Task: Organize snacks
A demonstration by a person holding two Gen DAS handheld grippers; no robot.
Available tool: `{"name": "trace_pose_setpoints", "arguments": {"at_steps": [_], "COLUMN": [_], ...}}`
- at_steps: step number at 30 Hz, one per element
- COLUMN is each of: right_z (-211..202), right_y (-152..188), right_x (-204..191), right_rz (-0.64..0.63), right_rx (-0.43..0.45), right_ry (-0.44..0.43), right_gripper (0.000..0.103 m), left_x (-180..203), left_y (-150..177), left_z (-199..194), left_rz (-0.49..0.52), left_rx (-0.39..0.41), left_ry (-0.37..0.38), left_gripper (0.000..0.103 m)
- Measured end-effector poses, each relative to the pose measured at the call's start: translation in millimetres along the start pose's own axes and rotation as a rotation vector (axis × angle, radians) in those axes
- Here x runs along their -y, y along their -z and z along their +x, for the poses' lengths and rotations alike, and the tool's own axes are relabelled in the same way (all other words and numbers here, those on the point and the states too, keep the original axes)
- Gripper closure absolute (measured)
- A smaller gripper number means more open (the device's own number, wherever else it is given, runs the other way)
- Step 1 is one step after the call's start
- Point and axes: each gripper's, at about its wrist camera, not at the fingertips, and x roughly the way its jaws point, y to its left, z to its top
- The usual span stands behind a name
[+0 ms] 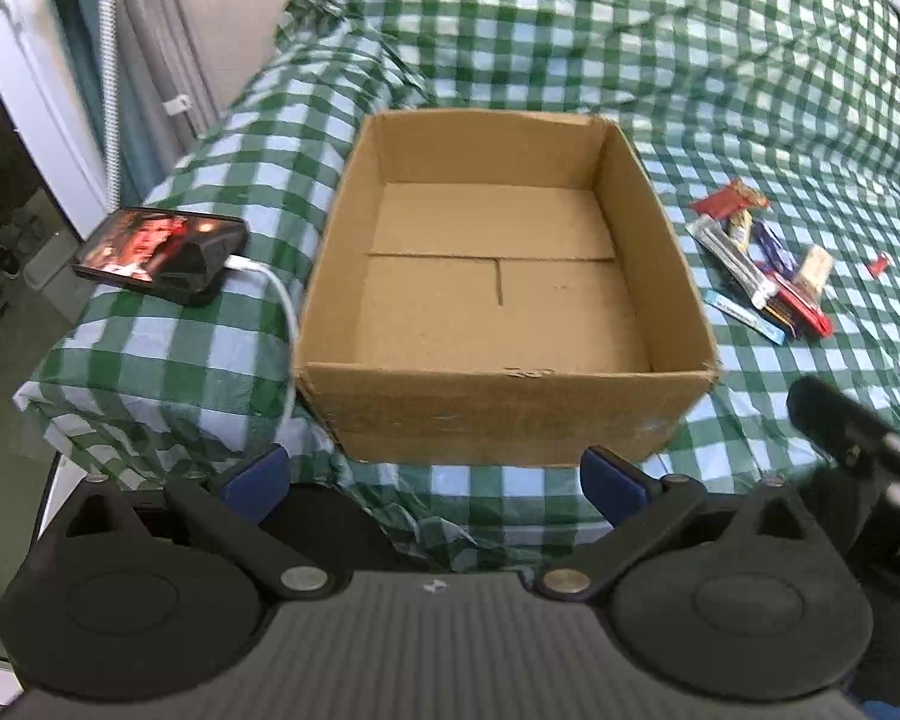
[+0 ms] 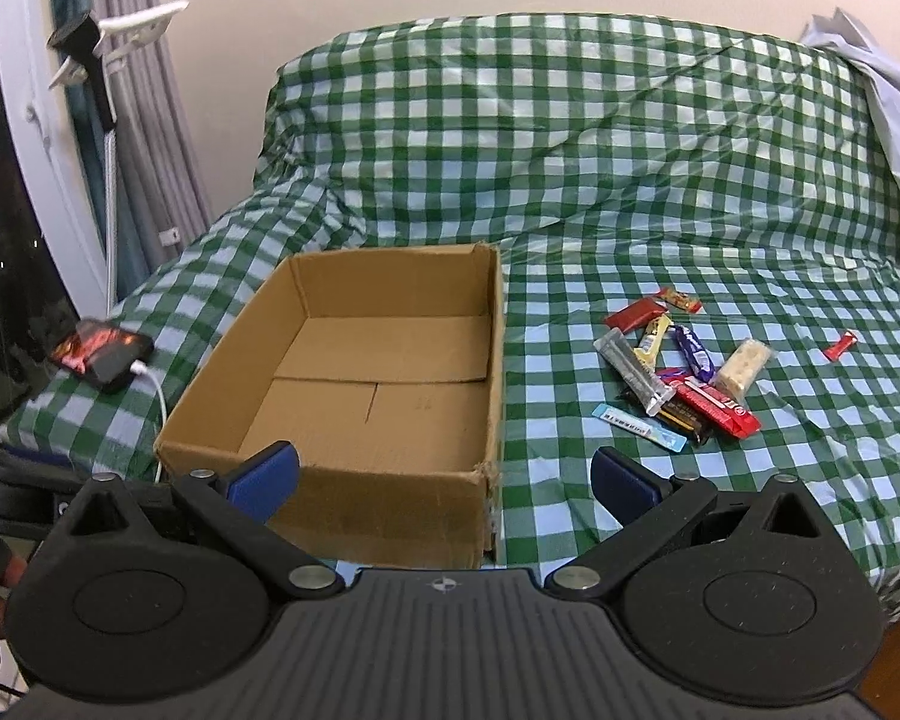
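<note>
Tongs in both my hands stood wide and held nothing: the left gripper [image 1: 432,477] hung just short of the near wall of the cardboard box [image 1: 498,408], and the right gripper [image 2: 444,483] hovered over that box's near right corner, its blue pads [image 2: 621,489] well apart. The box was bare inside, its bottom flaps showing. Beside it on my right, on the green checked cloth [image 2: 570,180], lay the snacks [image 2: 675,375] in a loose heap, several bars crossing one another, with a red bar [image 2: 717,411] on the near edge, a thin blue stick [image 2: 639,420] just apart from the heap, and one small red piece [image 2: 841,345] lying off alone farther right. I judged them light, flat and slick in their wrappers, some perhaps brittle inside, so I meant to pinch each across its narrow width near the middle, gently, taking the outer ones first. Off to the left a phone [image 1: 162,255] lay charging on a white cable [image 1: 282,300], well clear of the work
</note>
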Motion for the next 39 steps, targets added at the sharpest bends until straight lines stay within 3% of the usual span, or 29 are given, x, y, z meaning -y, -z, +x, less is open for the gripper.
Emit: {"name": "trace_pose_setpoints", "arguments": {"at_steps": [8,18,23,28,32,35,39], "right_z": [-1,7,12,35,72,113,177], "right_y": [-3,-1,1,3,2,1,-5], "right_x": [45,132,184,234,266,292,316], "right_rz": [0.077,0.214,0.263,0.306,0.314,0.313,0.305], "right_rx": [0.056,0.074,0.079,0.062,0.040,0.014,-0.071], "right_ry": [0.037,0.181,0.290,0.339,0.305,0.214,0.140], "right_gripper": [0.000,0.000,0.000,0.000,0.000,0.000,0.000], "left_x": [44,121,163,205,242,257,277], "left_y": [-14,-49,-75,-109,-137,-157,-178], "left_z": [5,24,43,67,109,152,201], "left_rz": [0.077,0.181,0.170,0.164,0.200,0.157,0.119], "left_rx": [-0.009,0.000,-0.031,-0.041,-0.083,-0.156,-0.176], "left_ry": [0.001,0.027,0.104,0.183,0.159,0.167,0.145], "left_gripper": [0.000,0.000,0.000,0.000,0.000,0.000,0.000]}}
